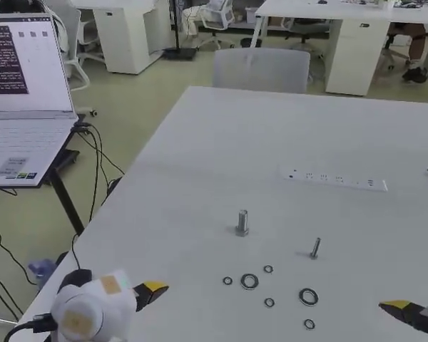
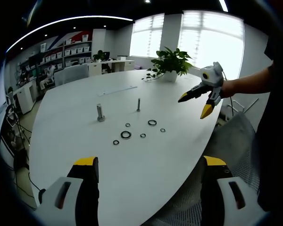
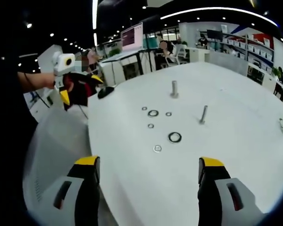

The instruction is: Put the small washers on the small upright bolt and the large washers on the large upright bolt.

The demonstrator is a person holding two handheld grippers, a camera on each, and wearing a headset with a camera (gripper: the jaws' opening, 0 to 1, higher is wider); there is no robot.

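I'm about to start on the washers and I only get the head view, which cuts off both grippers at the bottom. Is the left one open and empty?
Observer: Yes. In its own view the left gripper has its jaws wide apart, with nothing between them.
Operator: And the other one?
Observer: The right gripper is open too, with nothing between its jaws.
Operator: Is anything on the table beyond my right edge?
Observer: A potted plant stands on that end of the table.
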